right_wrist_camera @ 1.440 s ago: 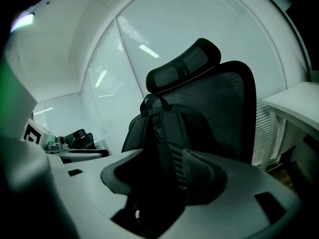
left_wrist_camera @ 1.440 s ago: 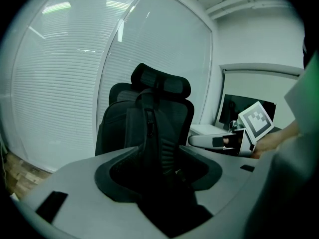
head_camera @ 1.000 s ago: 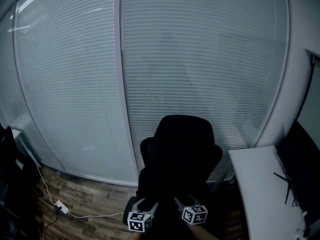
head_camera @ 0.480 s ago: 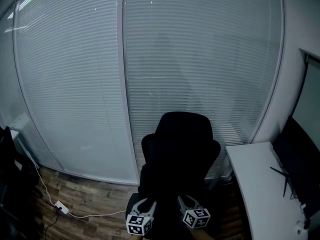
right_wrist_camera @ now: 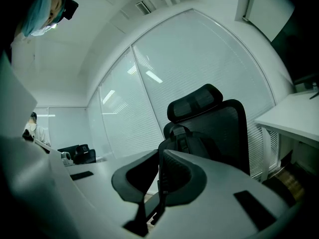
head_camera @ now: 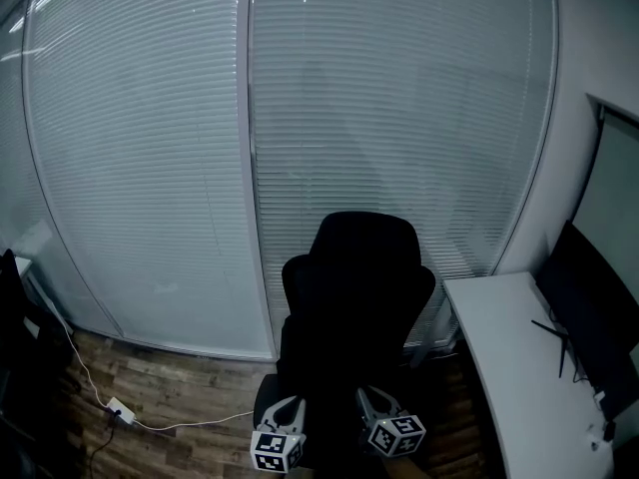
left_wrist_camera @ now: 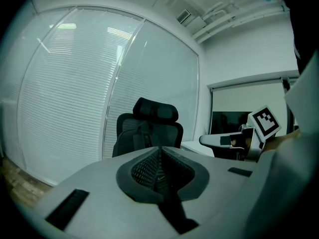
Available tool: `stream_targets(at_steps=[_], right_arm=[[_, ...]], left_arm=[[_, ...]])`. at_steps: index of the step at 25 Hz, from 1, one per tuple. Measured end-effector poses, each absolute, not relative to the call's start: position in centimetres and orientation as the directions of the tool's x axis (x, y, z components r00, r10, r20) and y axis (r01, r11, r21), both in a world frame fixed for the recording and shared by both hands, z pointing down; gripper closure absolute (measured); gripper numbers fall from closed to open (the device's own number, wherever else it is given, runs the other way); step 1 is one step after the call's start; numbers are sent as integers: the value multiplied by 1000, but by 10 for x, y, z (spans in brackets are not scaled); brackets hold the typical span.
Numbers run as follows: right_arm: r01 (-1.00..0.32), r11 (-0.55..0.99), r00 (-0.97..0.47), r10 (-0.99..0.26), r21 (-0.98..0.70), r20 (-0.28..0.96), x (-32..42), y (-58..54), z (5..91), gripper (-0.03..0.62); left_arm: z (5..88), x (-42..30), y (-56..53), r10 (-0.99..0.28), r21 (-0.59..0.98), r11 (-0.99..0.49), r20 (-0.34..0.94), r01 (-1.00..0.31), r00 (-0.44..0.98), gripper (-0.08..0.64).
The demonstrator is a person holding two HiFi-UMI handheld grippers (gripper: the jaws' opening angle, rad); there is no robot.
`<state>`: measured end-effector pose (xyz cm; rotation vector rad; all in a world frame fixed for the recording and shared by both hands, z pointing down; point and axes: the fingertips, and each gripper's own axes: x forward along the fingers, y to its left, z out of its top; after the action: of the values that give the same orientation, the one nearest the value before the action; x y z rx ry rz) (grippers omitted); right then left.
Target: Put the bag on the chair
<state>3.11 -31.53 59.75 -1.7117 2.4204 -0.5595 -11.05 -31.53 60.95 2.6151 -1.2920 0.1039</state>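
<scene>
Left gripper (left_wrist_camera: pixel 160 151) and right gripper (right_wrist_camera: pixel 160 154) are pinched together and empty, the right having just been closing. Black bag (right_wrist_camera: pixel 185 139) at 12 o'clock stands upright on the black chair (right_wrist_camera: pixel 227 128), base hidden, nearly lost from overhead.

"That chair (head_camera: pixel 359 277), is it leather?"

"No. The back looks like black mesh, quite matt. The bag (right_wrist_camera: pixel 185 142) on it seems to be dull black cloth."

"And the floor (head_camera: pixel 170 392)?"

"Brown wood planks, grainy, with only a faint sheen."

"The desk (head_camera: pixel 499 337)?"

"A smooth white top, matt as far as I can tell. The wall is glass (head_camera: pixel 140 168), glossy enough to catch the ceiling lights, with thin pale slatted blinds (head_camera: pixel 399 148) behind it."
</scene>
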Motion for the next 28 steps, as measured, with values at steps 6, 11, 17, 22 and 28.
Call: stream_targets(at_steps=[6,11,17,22,28], right_arm=[[-873,323,-392,-911,-367,131,20,-301,601,535],[-857,367,-439,-887,-362,141,19,-290,599,535],[-839,406,-477,-869,-362,133,27,-275,594,535],[-829,426,-494,-861,-363,119,39,-261,591,535],[-819,444,-513,-850,-362,118,57,-240,590,537]], left_arm=[[603,-109,-298,-771,175,-600,136,-781,622,535],[598,-102,-287,-787,179,-582,123,-793,605,538],[591,-93,-270,-813,176,-553,101,-814,574,540],[593,-87,-253,-832,182,-525,97,-832,546,540],[591,-72,-230,-853,186,-494,87,-850,514,540]])
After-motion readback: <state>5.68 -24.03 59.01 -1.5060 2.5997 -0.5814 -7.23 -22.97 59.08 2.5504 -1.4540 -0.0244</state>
